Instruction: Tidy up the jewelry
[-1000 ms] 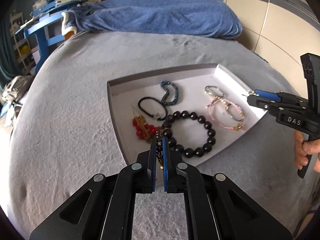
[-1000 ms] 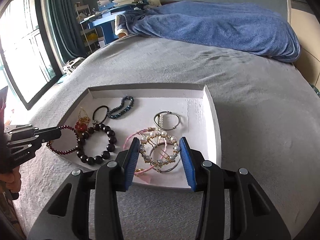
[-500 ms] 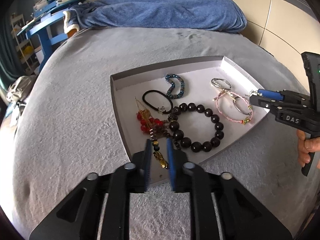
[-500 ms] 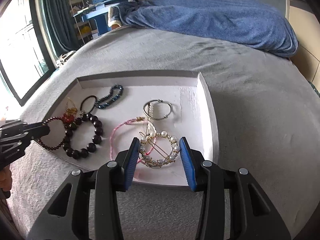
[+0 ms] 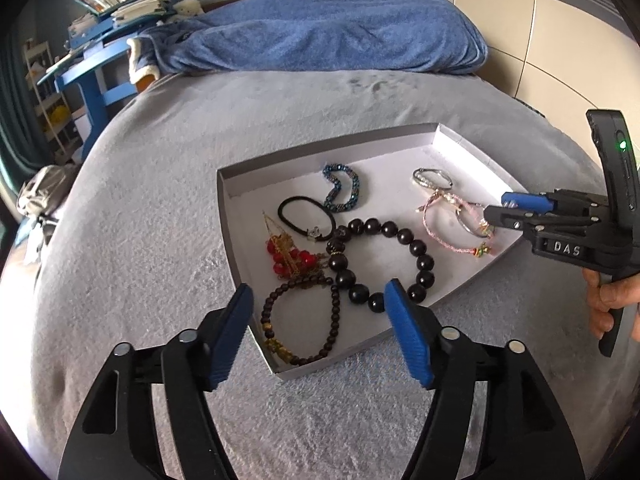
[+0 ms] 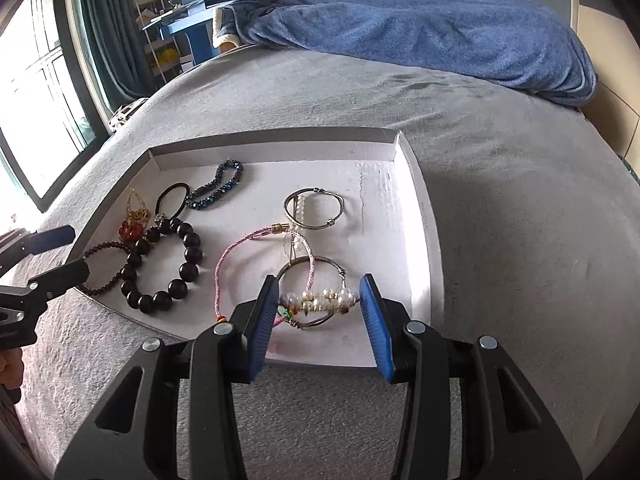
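Note:
A grey tray on the bed holds the jewelry. My left gripper hovers over its near corner, jaws opening wide with nothing pinched. Below the fingers, a small dark bead bracelet lies loose in the tray. It lies next to a large dark bead bracelet and a red and gold earring. My right gripper is over the tray's near right part. A pearl hair ring spans its pads, tilted almost edge-on, and the jaws are opening slightly. A pink cord bracelet and a silver bangle lie beyond.
A black hair tie and a blue bead bracelet lie at the tray's far side. A blue blanket is heaped at the back of the grey bed. Off the bed's far left corner stands a blue desk, and a window is on the left.
My left jaws went from shut on the small bead bracelet to wide apart, and the bracelet now lies in the tray. The pearl ring swivelled from face-on to nearly edge-on between the right pads.

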A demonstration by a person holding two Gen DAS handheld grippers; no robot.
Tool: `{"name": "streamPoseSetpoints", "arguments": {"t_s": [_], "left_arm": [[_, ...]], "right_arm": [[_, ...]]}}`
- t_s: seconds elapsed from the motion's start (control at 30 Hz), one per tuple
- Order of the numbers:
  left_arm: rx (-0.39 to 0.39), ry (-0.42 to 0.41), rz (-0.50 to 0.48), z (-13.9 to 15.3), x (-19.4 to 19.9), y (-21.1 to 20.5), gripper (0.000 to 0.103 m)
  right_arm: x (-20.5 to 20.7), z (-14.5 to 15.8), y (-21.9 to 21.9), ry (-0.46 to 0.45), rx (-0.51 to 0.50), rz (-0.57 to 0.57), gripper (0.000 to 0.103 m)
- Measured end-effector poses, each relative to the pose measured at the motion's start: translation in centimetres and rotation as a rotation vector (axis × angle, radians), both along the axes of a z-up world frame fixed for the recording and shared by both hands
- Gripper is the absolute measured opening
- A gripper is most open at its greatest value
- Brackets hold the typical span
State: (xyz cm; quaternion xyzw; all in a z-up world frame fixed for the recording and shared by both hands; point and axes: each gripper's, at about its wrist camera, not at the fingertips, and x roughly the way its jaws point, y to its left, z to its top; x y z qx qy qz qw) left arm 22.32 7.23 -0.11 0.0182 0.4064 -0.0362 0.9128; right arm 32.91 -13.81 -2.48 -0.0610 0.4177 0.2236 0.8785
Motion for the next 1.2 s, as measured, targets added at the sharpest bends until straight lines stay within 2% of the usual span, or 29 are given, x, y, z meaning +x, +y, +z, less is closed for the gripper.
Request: {"name": "streamPoseSetpoints", "arguments": {"t_s": [0.03, 0.07, 0.17, 0.27, 0.37, 0.63, 0.83, 1.0, 1.2], "left_arm": [[-0.002, -0.009, 0.002, 0.2, -0.1, 0.0, 0.074], [-0.003, -0.019, 0.005, 0.4, -0.2, 0.0, 0.076], [-0.033, -0.052, 0.003, 1.1, -0.4, 0.2, 0.081], [-0.059, -0.107, 0.009, 1.9, -0.9, 0.3, 0.089], [-0.068, -0.171, 0.021, 2.7, -1.5, 0.2, 0.093], [-0.089, -0.243, 0.087, 2.6, -3.2, 0.3, 0.095], [-0.085, -0.3, 0.124, 2.3, -5.4, 0.4, 0.096], [-0.089, -0.313, 0.185, 1.1, -7.1, 0.3, 0.097], [-0.031, -0.314, 0.189, 0.1, -8.8, -1.3, 0.097]], "right_arm": [[0.0, 0.0, 0.1, 0.001, 0.0, 0.0, 0.054], [-0.1, 0.0, 0.1, 0.0, 0.0, -0.001, 0.056], [-0.2, 0.2, 0.1, -0.001, 0.016, -0.004, 0.059], [-0.6, 0.7, 0.1, -0.02, 0.033, -0.005, 0.067], [-1.2, 1.1, 0.0, -0.042, 0.056, -0.004, 0.073], [-3.0, 2.0, -1.0, -0.101, 0.115, -0.054, 0.085], [-5.4, 2.1, -1.2, -0.158, 0.116, -0.062, 0.094], [-7.9, 1.7, -1.7, -0.198, 0.16, -0.094, 0.097], [-10.6, 1.6, -2.0, -0.23, 0.162, -0.093, 0.097]]}}
